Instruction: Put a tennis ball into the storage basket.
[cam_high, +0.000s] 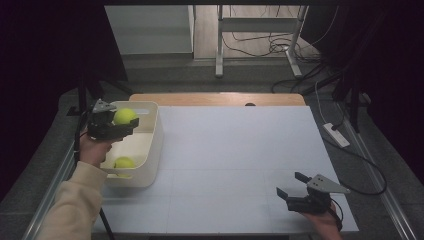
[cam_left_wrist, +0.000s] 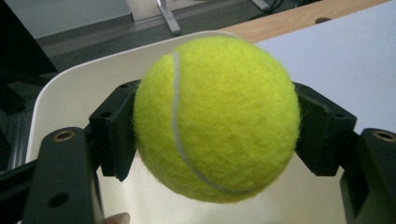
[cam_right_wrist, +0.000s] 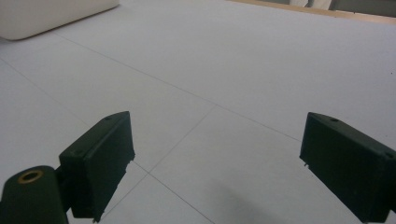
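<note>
Where pads press: fuzzy round ball (cam_left_wrist: 217, 119)

White table (cam_high: 235, 165) with wooden far edge; white bin (cam_high: 152, 150) at its left side

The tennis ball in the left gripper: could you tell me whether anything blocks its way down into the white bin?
Nothing visible does. The tennis ball hangs over the open white bin; another ball lies inside, nearer the person.
</note>
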